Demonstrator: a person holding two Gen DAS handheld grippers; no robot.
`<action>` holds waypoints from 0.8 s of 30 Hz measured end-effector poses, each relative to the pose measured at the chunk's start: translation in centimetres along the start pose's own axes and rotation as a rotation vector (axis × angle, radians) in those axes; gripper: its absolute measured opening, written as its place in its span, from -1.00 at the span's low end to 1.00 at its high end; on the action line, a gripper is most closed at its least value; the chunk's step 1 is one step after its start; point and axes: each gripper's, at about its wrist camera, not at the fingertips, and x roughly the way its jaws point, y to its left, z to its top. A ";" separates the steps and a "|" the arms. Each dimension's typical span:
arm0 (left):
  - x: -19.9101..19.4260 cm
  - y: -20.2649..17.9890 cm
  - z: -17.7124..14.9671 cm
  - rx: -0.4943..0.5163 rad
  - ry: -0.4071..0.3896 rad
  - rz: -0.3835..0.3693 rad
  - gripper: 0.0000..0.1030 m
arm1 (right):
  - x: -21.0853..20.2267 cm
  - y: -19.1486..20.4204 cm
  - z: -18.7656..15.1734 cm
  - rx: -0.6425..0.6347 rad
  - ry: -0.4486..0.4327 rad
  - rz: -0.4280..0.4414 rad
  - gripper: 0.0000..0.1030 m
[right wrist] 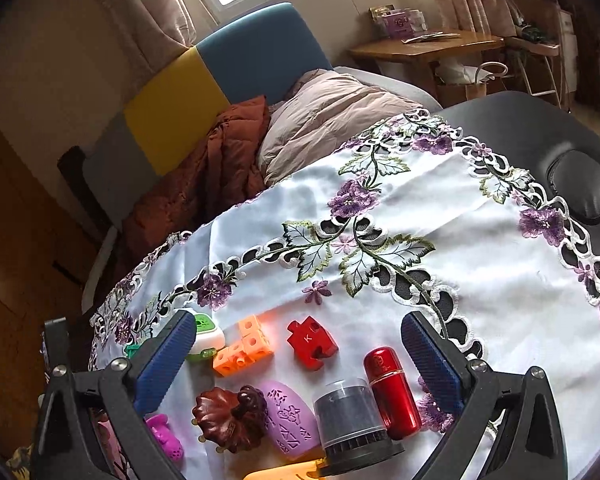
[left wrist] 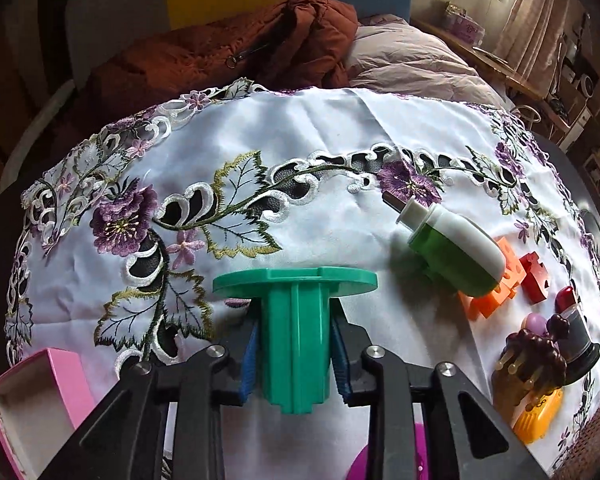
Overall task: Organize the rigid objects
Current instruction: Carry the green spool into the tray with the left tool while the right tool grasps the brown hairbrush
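1. my left gripper (left wrist: pixel 296 354) is clamped on a green plastic spool (left wrist: pixel 296 320), its blue pads (left wrist: pixel 249 364) pressed against both sides of the ribbed stem, the round flange facing away from me over the embroidered white tablecloth (left wrist: pixel 320 128).
2. my right gripper (right wrist: pixel 298 356) stands wide open with nothing between its blue pads (right wrist: pixel 166 360), poised above a cluster of small objects on the cloth.
3. in that cluster, seen from the right wrist: an orange block piece (right wrist: pixel 242 346), a red puzzle piece (right wrist: pixel 312 342) marked with a k, a red metal tube (right wrist: pixel 392 392), a clear cap on a black base (right wrist: pixel 350 420), a purple oval pad (right wrist: pixel 288 416) and a brown pumpkin figure (right wrist: pixel 228 414), the last two touching.
4. a green and white bottle (left wrist: pixel 456 248) lies tilted on its side, resting against the orange block piece, to the right of the spool in the left wrist view.
5. an open pink box (left wrist: pixel 40 404) sits at the lower left corner of the left wrist view, near the left gripper.
6. behind the table lie a rust-coloured quilted jacket (left wrist: pixel 220 52) and a pale duvet (left wrist: pixel 412 56).
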 end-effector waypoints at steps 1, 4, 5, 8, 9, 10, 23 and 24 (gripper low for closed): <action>-0.5 0.3 -0.4 -0.011 -0.007 -0.006 -0.42 | 0.1 0.0 0.0 0.002 0.003 -0.002 1.00; -2.5 0.8 -1.4 -0.031 -0.038 -0.027 -0.42 | 0.2 -0.2 -0.1 0.010 0.015 0.015 1.00; -3.3 0.9 -1.8 -0.031 -0.050 -0.032 -0.42 | 0.2 -0.1 -0.1 0.011 0.022 0.034 1.00; -5.4 1.3 -3.2 -0.043 -0.081 -0.057 -0.42 | 1.0 1.0 -0.5 -0.012 0.092 0.162 1.00; -6.1 1.5 -3.7 -0.049 -0.089 -0.062 -0.42 | 1.4 1.8 -0.9 -0.041 0.118 0.182 1.00; -6.8 1.7 -4.3 -0.057 -0.094 -0.070 -0.42 | 1.7 2.7 -1.3 -0.085 0.145 0.193 1.00; -12.6 5.9 -11.3 -0.149 -0.162 -0.087 -0.42 | 6.3 8.8 -7.4 -0.527 0.325 0.047 0.83; -12.9 6.5 -11.9 -0.160 -0.164 -0.084 -0.42 | 6.2 9.0 -7.5 -0.557 0.303 0.029 0.58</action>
